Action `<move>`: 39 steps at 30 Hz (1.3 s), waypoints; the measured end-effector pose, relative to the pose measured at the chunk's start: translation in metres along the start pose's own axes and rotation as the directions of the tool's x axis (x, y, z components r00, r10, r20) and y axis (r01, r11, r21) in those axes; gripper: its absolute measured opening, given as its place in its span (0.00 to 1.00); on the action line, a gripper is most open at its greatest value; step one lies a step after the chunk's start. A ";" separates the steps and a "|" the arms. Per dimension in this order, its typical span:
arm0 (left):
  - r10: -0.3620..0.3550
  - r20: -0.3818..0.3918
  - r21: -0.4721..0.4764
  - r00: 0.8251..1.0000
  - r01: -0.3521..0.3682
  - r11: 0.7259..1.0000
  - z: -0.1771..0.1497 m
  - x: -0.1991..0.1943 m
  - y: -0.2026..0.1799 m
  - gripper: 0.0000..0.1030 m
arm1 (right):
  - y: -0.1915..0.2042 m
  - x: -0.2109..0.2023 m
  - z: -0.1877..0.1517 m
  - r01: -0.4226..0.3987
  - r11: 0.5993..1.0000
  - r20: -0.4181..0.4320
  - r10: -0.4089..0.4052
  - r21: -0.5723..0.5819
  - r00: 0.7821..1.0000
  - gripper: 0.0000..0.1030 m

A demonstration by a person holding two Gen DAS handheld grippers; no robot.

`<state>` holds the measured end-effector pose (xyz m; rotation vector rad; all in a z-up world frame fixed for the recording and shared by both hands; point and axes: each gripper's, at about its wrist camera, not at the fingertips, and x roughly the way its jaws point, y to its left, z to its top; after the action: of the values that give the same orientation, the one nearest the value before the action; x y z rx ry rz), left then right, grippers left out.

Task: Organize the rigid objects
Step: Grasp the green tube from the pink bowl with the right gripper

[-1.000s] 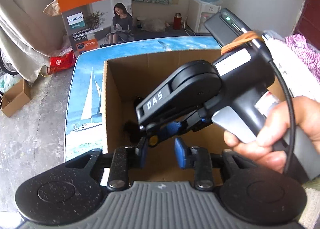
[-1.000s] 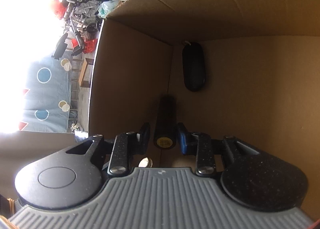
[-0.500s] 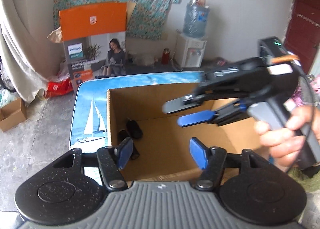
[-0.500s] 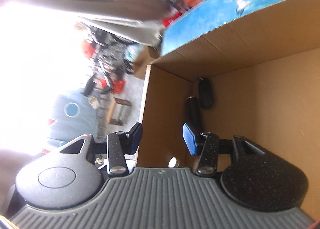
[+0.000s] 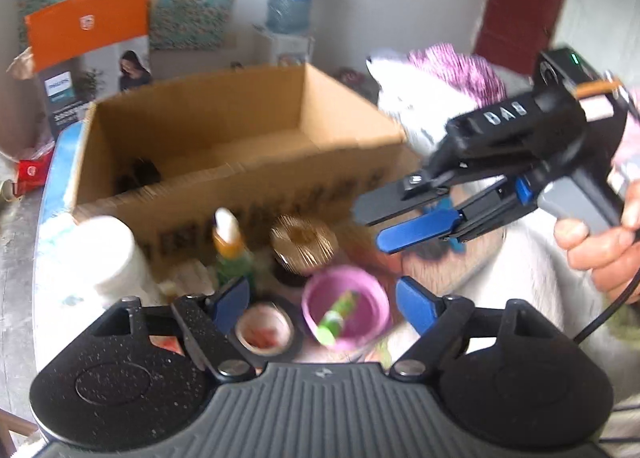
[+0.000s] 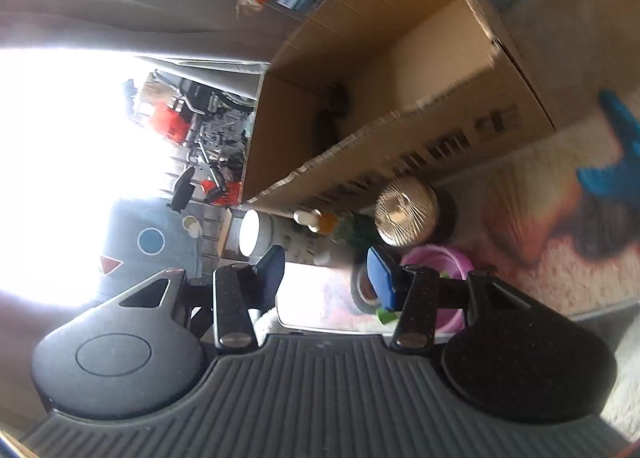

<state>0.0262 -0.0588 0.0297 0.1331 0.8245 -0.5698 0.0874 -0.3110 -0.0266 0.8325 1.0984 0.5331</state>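
Cluttered tabletop, cardboard box [image 5: 224, 146] at far side, dark items inside. Left gripper [image 5: 320, 298] and right gripper [image 5: 404, 218] both released, empty. Between picks; next: choose among pink bowl [image 5: 362, 298], gold-lidded jar [image 5: 303, 236], dropper bottle [image 5: 230, 242]

Both pictures are lit by daylight and are quite bright. In the right wrist view a big white glare fills the left side, where the outdoor light burns out all detail. The cardboard box [image 6: 400, 70] there is smeared by motion blur, and its inside is in shadow. In the left wrist view the whole scene is soft and blurred, also the right gripper [image 5: 404, 222]. Fisheye distortion bends the edges, with dark corners.
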 end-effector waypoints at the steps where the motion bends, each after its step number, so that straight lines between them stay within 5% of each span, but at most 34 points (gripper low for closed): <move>1: 0.006 -0.012 0.010 1.000 -0.006 1.000 -0.003 0.007 -0.004 0.73 | -0.007 0.005 -0.004 0.013 1.000 -0.010 -0.013 0.024 1.000 0.44; 14: -0.010 -0.083 -0.006 0.996 0.010 1.000 -0.021 0.040 -0.013 0.17 | -0.042 0.053 -0.016 0.136 0.976 -0.078 -0.125 0.171 0.989 0.39; 30: -0.053 -0.164 -0.060 0.985 0.044 0.997 -0.007 0.075 -0.007 0.17 | -0.046 0.058 -0.009 0.162 0.978 -0.063 -0.155 0.129 0.986 0.21; 39: -0.049 -0.103 -0.051 0.993 0.043 0.998 -0.005 0.046 -0.006 0.16 | -0.031 0.046 -0.019 0.119 0.989 -0.007 -0.119 0.088 0.993 0.19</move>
<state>0.0444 -0.0819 -0.0061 0.0999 0.9446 -0.5892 0.0868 -0.2899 -0.0811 0.8378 1.1720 0.3878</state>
